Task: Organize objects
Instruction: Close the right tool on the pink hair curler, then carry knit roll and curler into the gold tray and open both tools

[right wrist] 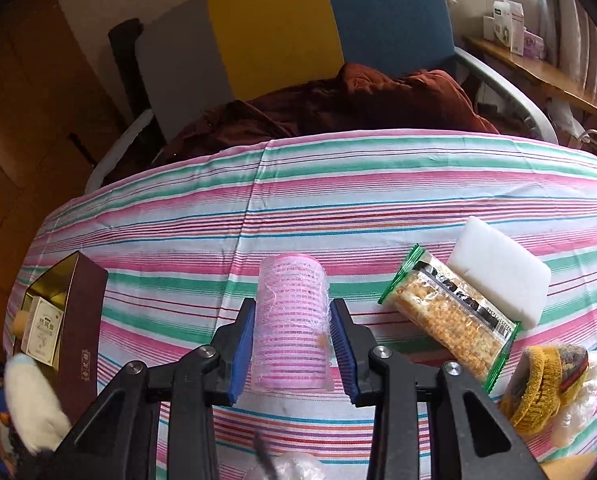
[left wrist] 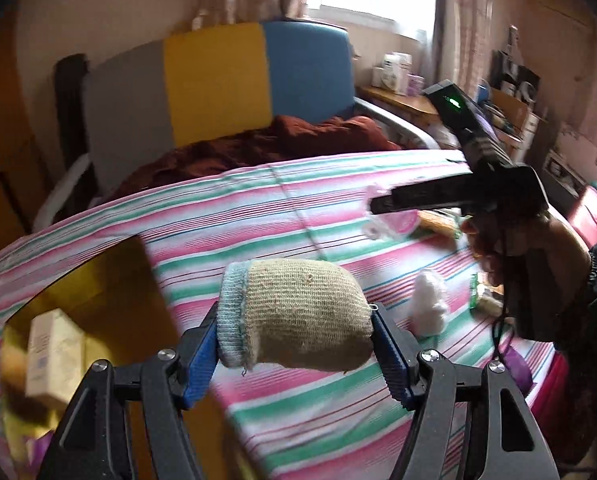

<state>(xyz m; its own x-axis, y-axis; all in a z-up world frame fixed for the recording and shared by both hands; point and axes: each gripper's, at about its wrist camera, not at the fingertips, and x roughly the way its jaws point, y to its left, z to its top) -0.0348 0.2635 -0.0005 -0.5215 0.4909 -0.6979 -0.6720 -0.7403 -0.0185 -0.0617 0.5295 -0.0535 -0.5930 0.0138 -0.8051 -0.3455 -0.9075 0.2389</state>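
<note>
My left gripper (left wrist: 296, 322) is clamped on a rolled sock (left wrist: 294, 316), beige with a pale blue cuff; the blue pads press on its two ends and it hangs crosswise between them, lifted clear above the striped sheet (left wrist: 298, 208) that covers the surface. Below and to the left of it an open box (left wrist: 94, 280) with a gold lining shows, blurred, with a pale carton (left wrist: 44, 356) lying inside.

My right gripper (right wrist: 292, 336) is closed on a pink hair roller (right wrist: 290, 320); the pads squeeze its sides near the lower half, and the roller stands on end between them, its top rim past the fingertips (I cannot tell whether its lower end touches the sheet (right wrist: 338, 184)). From the left wrist view the same gripper (left wrist: 372, 206) appears at the right, held in my right hand (left wrist: 498, 244), with the pink roller blurred at its tip.

To the right of the roller lies a snack bar (right wrist: 450, 316) in a clear wrapper with green edges, overlapping a white foam block (right wrist: 502, 268); nearer the lower right corner sits a mustard knitted item (right wrist: 546, 384) on crinkled clear plastic. At the left edge stands the dark red box (right wrist: 80, 320), gold inside, with a small white carton (right wrist: 42, 328) in it; the sock shows as a pale blur (right wrist: 34, 404) just below it.
</note>
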